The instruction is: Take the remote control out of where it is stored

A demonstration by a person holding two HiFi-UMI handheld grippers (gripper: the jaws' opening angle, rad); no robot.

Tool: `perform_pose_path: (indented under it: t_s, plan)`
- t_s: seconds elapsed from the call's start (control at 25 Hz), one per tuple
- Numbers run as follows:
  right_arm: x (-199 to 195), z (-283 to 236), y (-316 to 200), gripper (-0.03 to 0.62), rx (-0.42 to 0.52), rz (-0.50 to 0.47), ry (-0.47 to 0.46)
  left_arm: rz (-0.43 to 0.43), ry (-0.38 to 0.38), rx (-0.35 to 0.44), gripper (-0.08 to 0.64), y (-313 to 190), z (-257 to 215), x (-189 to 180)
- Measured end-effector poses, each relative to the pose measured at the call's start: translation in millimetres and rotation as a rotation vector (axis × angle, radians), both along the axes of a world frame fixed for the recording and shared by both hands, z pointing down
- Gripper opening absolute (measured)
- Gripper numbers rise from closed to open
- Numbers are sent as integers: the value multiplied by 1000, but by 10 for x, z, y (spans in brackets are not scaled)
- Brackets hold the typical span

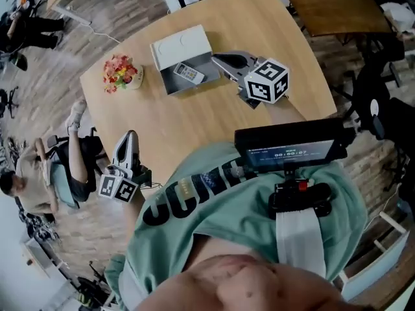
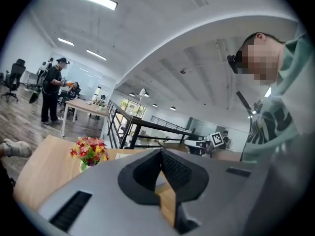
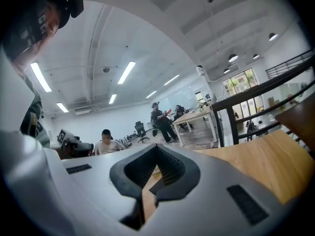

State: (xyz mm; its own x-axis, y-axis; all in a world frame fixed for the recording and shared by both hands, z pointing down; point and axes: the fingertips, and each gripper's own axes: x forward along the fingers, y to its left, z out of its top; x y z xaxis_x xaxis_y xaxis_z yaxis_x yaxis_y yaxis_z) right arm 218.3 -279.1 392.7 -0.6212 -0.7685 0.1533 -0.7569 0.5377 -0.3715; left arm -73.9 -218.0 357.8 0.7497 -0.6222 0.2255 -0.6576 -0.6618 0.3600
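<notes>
A grey box (image 1: 170, 81) with its white lid (image 1: 180, 45) swung back stands on the round wooden table (image 1: 194, 122). The remote control (image 1: 189, 74), pale with dark buttons, lies inside the box. My right gripper (image 1: 217, 58) hovers just right of the box, pointing at it, jaws shut and empty; its marker cube (image 1: 266, 80) trails behind. My left gripper (image 1: 130, 136) is at the table's near-left edge, shut, holding nothing. In the left gripper view the left gripper (image 2: 160, 154) has its pads meeting; in the right gripper view the right gripper (image 3: 156, 149) does too.
A small vase of red and yellow flowers (image 1: 120, 72) stands left of the box and shows in the left gripper view as flowers (image 2: 89, 150). A dark table (image 1: 331, 4) sits beyond the far right. A person (image 1: 61, 167) sits on a chair by the left edge.
</notes>
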Motion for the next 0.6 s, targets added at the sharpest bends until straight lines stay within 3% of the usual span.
perform_pose_path:
  t_s: [0.16,0.28,0.44,0.6]
  plan:
    - [-128,-192,10,4,-34,100,25,79,26,-7,5,-160,188,-238]
    - [-347,-209,1,5,-58,66,104,104,58,22,5,-309,190,-324]
    - [-504,-159,-172,5,-63,24,125,83,110,65,5,-420,198,-321]
    - [-520,84,-390,5,-94,-48,152,42,113,42,5,-408,373,-179]
